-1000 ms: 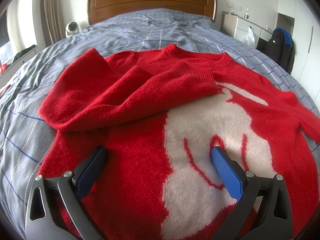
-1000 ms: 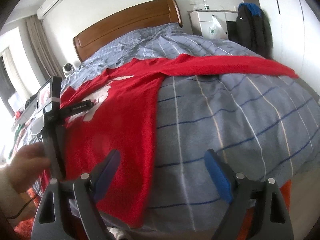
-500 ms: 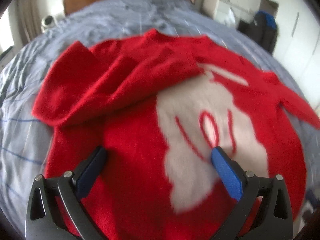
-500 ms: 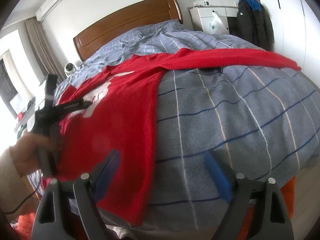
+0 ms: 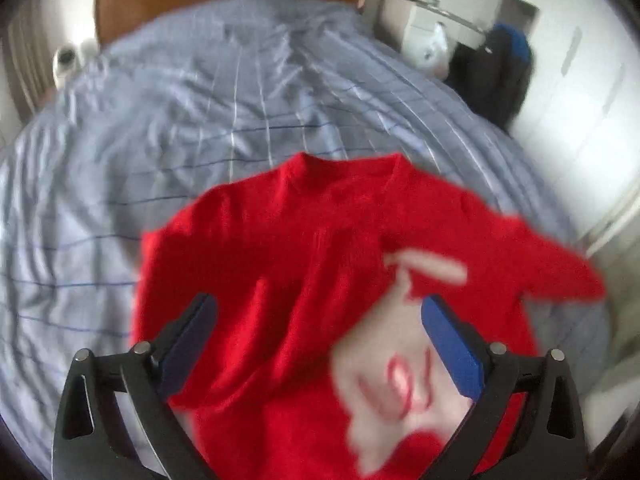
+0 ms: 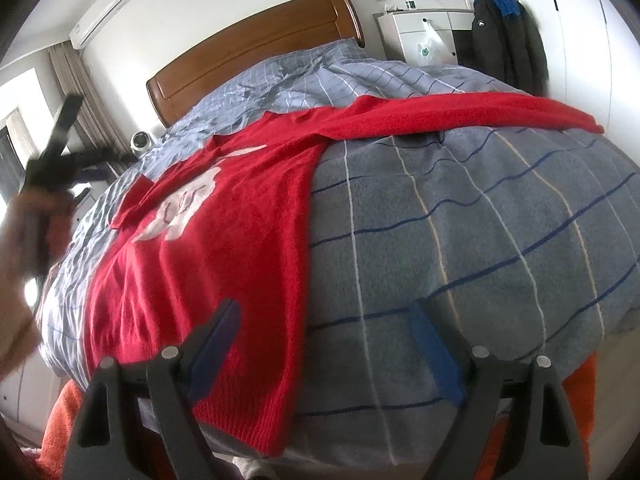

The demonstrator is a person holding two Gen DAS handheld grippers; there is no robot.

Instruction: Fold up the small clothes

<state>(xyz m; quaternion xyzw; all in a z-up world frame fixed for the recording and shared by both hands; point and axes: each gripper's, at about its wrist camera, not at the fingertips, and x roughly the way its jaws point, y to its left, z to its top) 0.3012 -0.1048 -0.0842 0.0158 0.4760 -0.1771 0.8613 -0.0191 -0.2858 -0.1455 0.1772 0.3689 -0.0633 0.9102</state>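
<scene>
Red sweater (image 6: 224,240) flat on bed (image 6: 460,220): soft, floppy, light knit.
Grab outstretched sleeve (image 6: 480,114) beyond sweater; left claw (image 5: 320,320) and right claw (image 6: 324,328) both released, empty.

sweater (image 5: 304,264) blurred, hand (image 6: 28,232) blurred

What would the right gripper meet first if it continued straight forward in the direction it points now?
Probably the blue checked bedcover, just beside the red sweater's side edge. The right gripper is open with nothing between its fingers; depth is hard to judge.
</scene>
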